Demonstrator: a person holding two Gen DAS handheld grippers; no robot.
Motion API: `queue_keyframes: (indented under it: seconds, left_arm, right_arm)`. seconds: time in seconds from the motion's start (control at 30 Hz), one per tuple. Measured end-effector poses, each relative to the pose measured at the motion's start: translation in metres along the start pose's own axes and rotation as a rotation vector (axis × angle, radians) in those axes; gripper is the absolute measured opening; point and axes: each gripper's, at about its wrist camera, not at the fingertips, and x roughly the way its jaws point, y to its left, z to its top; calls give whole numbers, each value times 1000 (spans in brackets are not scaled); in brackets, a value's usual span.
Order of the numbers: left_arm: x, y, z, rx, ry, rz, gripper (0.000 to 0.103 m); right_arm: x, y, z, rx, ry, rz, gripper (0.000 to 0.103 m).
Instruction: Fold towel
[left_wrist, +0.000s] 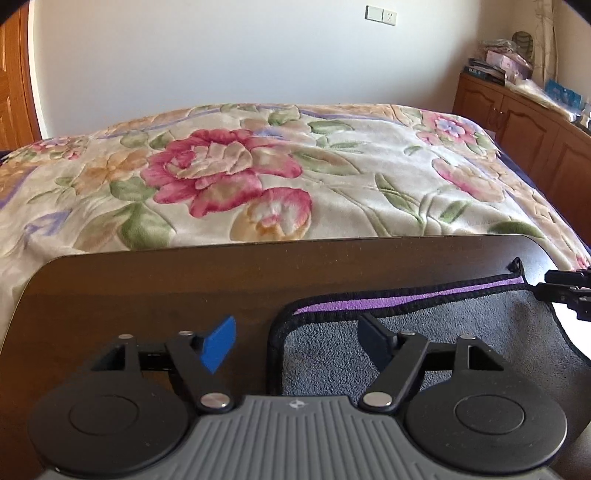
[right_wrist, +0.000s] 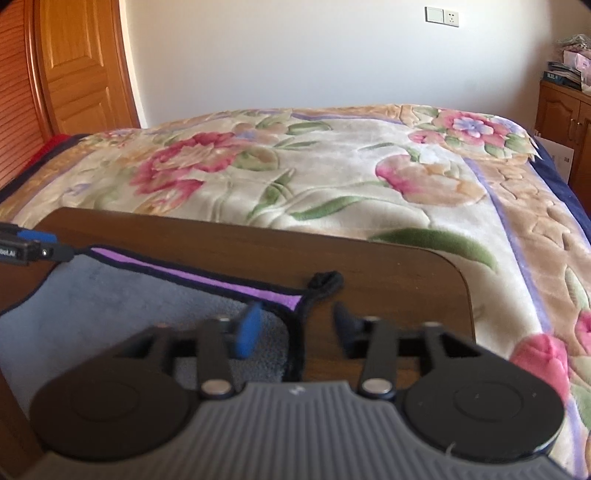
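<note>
Towel (left_wrist: 461, 354) flat on table (left_wrist: 184, 280) — both tools spread, straddling its corners

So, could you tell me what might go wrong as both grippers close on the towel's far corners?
The left gripper straddles the towel's bound edge, so it may pinch only one layer. The right gripper could snag the hanging loop instead of the corner. The right-wrist view is blurred, so alignment is uncertain.
</note>
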Motion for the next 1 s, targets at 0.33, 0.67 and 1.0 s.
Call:
queue_keyframes:
  seconds: [0.33, 0.67, 1.0]
  left_arm:
    - [-12, -7, -2, 36, -17, 41, 91]
    - [-27, -18, -8, 49, -12, 46, 91]
    - [-61, -30, -7, 74, -25, 33, 92]
  right_arm:
    - [-13, 1, -3, 0, -16, -37, 85]
    - [-28, 12, -8, -15, 4, -39, 103]
    - [-59, 34, -10, -49, 21, -47, 103]
